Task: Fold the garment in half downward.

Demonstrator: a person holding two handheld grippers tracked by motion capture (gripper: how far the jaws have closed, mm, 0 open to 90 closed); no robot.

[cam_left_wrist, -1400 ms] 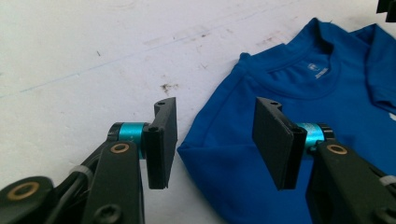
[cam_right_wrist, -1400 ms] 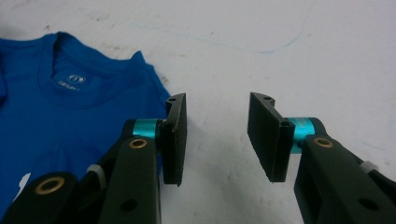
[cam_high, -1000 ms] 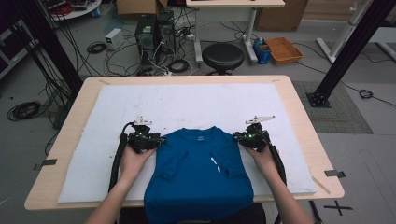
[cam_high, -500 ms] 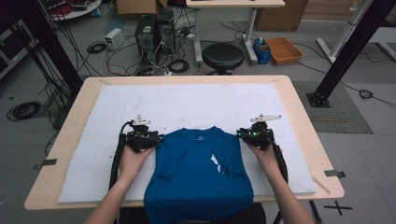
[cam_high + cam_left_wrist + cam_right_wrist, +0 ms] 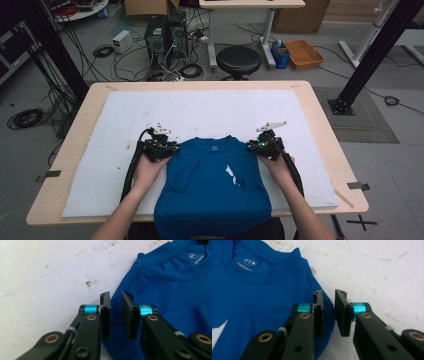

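A blue T-shirt (image 5: pixel 215 192) lies face up on the white sheet (image 5: pixel 210 107), collar away from the person and sleeves folded in, with its hem hanging over the table's near edge. My left gripper (image 5: pixel 170 148) sits at the shirt's left shoulder. Its jaws (image 5: pixel 115 296) have just been closing and now stand a narrow gap apart over the shirt (image 5: pixel 170 290) edge, pinching nothing. At the right shoulder is my right gripper (image 5: pixel 256 146). Its jaws (image 5: pixel 328 293) have also just been closing to a narrow gap above the shirt (image 5: pixel 262 295) edge, and hold nothing.
The white sheet covers most of the wooden table (image 5: pixel 320 125), with bare sheet beyond the collar and to both sides. Behind the table stand a black stool (image 5: pixel 239 60), computer towers (image 5: pixel 162 35) and loose cables on the floor.
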